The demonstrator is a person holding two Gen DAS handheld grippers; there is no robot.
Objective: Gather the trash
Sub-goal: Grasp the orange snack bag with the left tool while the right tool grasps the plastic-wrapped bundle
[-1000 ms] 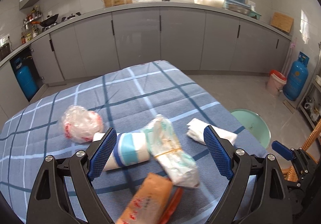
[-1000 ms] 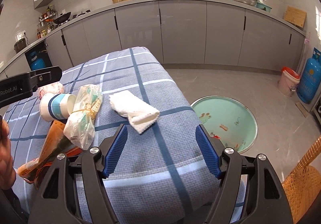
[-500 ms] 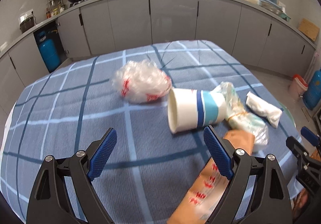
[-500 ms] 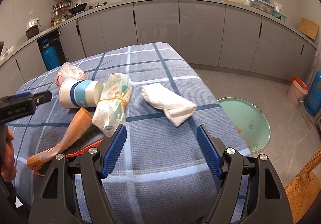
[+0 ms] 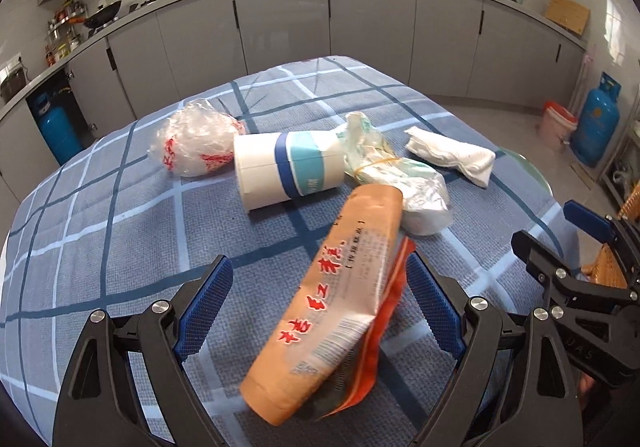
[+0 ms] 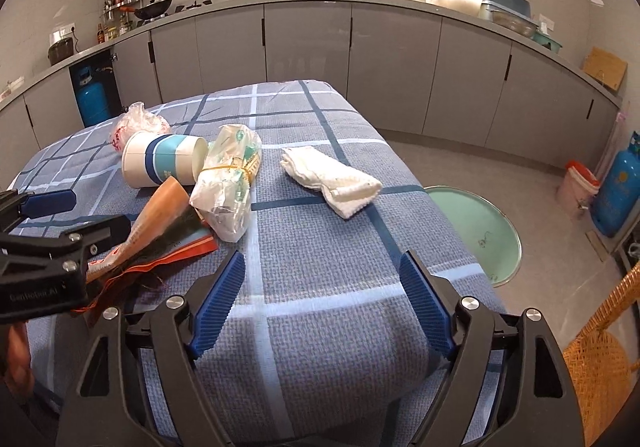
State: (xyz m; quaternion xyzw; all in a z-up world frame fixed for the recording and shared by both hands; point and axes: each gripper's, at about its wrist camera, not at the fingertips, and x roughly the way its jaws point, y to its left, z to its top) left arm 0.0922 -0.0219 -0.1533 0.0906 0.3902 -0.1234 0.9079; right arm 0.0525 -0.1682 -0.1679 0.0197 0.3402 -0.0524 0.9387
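Trash lies on a blue plaid tablecloth [image 5: 120, 231]. An orange snack wrapper [image 5: 332, 295] lies between the open jaws of my left gripper [image 5: 320, 311]. Beyond it lie a white and blue paper cup [image 5: 288, 171] on its side, a crumpled clear bag with red print [image 5: 192, 143], a clear bag tied with a rubber band [image 5: 396, 171] and a folded white cloth [image 5: 452, 159]. My right gripper [image 6: 322, 307] is open and empty over the table's near edge; the white cloth [image 6: 332, 183] lies ahead of it. The left gripper's body [image 6: 44, 267] shows at that view's left.
A round green basin [image 6: 476, 231] sits on the floor right of the table. A wicker chair [image 6: 600, 359] is at the near right. A blue gas cylinder [image 6: 618, 195] and a pink bucket [image 6: 576, 187] stand by the grey cabinets [image 6: 312, 51].
My left gripper has swung right and come down, so the orange wrapper now lies between its jaws. My right gripper has drawn back slightly; the trash has not moved.
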